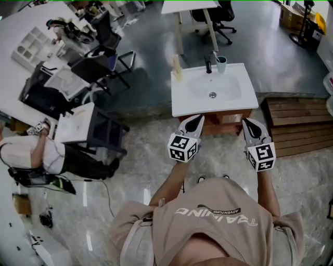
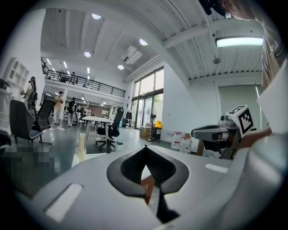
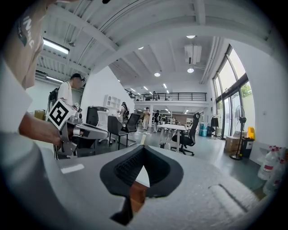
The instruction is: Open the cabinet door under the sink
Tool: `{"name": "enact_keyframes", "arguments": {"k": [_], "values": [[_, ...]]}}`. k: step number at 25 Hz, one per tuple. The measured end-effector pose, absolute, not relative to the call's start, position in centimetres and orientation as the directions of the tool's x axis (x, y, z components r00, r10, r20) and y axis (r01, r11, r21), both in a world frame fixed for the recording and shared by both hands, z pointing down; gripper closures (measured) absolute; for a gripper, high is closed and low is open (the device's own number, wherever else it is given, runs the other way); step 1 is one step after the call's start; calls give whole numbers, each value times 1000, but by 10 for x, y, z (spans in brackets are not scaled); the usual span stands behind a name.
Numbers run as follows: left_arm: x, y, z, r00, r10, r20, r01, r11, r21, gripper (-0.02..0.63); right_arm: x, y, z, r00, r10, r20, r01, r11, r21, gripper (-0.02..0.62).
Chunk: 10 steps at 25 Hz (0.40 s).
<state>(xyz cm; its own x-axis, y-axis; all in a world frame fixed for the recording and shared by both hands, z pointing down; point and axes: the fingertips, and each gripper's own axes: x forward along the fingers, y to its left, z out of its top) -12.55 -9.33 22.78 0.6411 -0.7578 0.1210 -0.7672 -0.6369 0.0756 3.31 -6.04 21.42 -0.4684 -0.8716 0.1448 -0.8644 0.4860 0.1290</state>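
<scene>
Now, cabinet door just beyond left claw, right claw.

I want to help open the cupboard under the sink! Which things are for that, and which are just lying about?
For the job: cabinet, sink, left tool, right tool.

Just lying about: cup, planks, chair, desk.

A wooden pallet lies on the floor at right. Far back, a black office chair stands by a white table. At left, a person in white sits near a black chair.
</scene>
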Motion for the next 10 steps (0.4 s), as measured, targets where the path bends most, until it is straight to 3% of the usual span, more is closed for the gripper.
{"name": "enact_keyframes", "arguments": {"k": [10], "values": [[-110, -100, 226, 665, -736, 126, -746, -665, 50, 591, 39, -67, 218, -461, -875, 147, -870, 478, 121, 594]]}}
